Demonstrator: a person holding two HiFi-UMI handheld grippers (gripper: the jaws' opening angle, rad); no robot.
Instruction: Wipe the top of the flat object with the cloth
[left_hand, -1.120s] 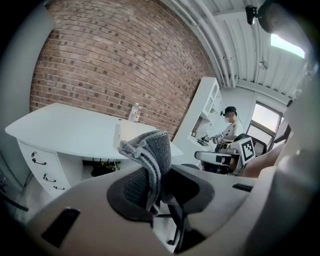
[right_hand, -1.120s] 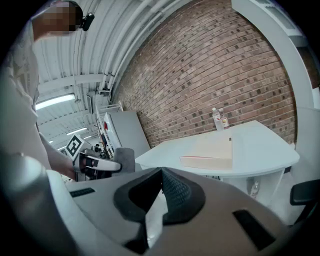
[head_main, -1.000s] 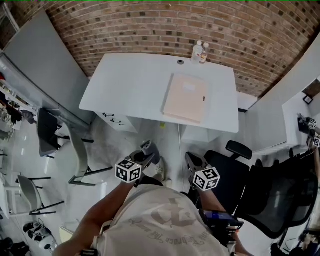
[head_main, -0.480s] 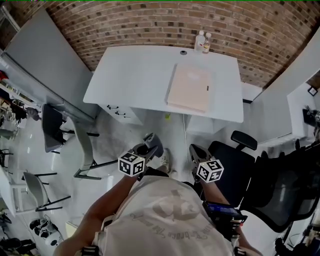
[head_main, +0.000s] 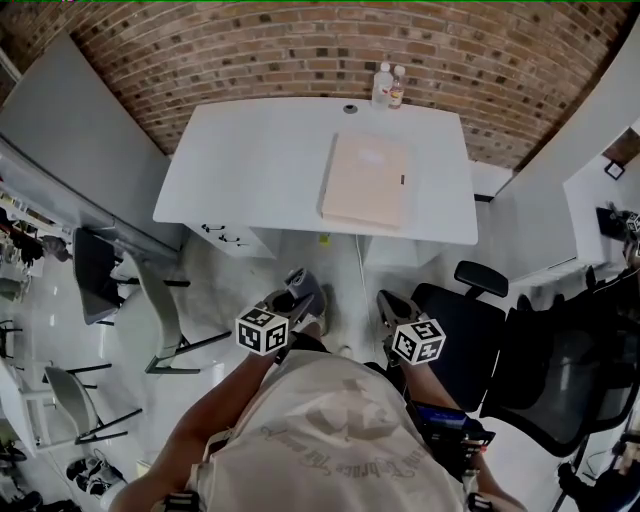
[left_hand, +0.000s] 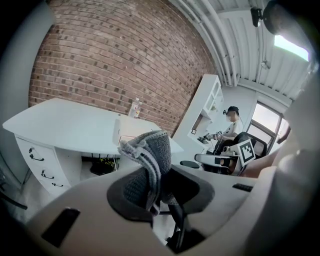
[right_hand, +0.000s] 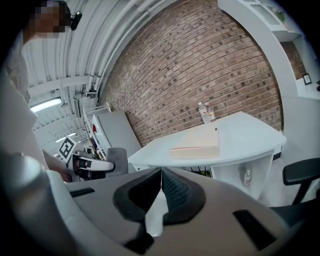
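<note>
**Item:** flat rectangular pale-beige object (head_main: 367, 181), lying flat on the white desk (head_main: 250, 160), right of centre in the upper middle of the head view. Its top face is bare and nothing touches it.

**Cloth:** grey knitted cloth (left_hand: 147, 165), bunched upright and pinched between the jaws of the left gripper (head_main: 297, 298). It sits at lower centre of the head view, well apart from the desk.

**Right gripper** (right_hand: 161, 187): jaws pressed together with nothing between them. It hangs just right of the left one, above the floor.

**Surroundings:**
- two small clear bottles (head_main: 388, 85) at the desk's far edge, beyond the beige object
- red brick wall (head_main: 300, 50) across the top of the frame
- white drawer unit (head_main: 235, 240) under the desk's left side
- black office chair (head_main: 470, 330) at lower right

**Step in hand:** approach. The cloth is secured and wiping has not begun.

**Next move:** likely to close the gap to the desk, then lower the cloth flat onto the object's top. The empty gripper is free to steady the object's edge if it slides.

**Change from the earlier frames:** slight. The desk and object have drifted a little left in the view, and both grippers keep nearly the same place at lower centre.
</note>
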